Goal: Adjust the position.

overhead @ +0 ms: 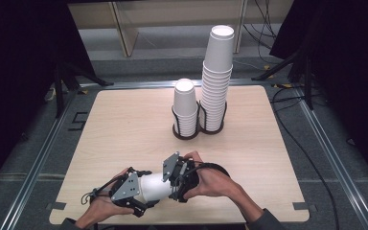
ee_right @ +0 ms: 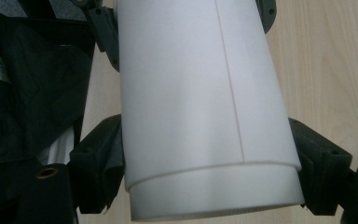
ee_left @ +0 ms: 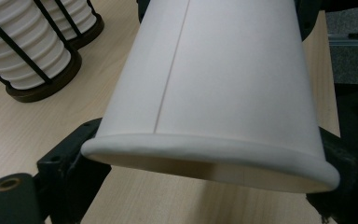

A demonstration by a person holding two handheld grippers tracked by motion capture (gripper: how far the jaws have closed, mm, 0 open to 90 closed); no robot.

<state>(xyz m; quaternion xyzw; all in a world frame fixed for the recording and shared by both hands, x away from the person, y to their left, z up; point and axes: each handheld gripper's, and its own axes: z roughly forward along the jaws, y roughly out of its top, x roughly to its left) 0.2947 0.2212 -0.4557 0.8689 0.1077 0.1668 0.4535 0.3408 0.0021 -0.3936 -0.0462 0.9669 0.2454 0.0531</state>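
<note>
A white paper cup [overhead: 155,188] lies on its side just above the table's front edge, held between both grippers. My left gripper [overhead: 143,192] has its black jaws on either side of the cup's rolled rim [ee_left: 205,151], which looks pressed slightly oval, so it is shut on the cup [ee_left: 214,84]. My right gripper [overhead: 173,183] comes from the other side. Its jaws clamp the cup [ee_right: 200,93] near its base, one against each side. A hand holds each gripper from below.
Two stacks of white cups stand in black wire holders at the table's far middle: a short stack [overhead: 185,108] and a tall stack [overhead: 216,81] to its right. The holders [ee_left: 28,51] are close ahead of the left gripper. The wooden table [overhead: 124,124] ends just behind the hands.
</note>
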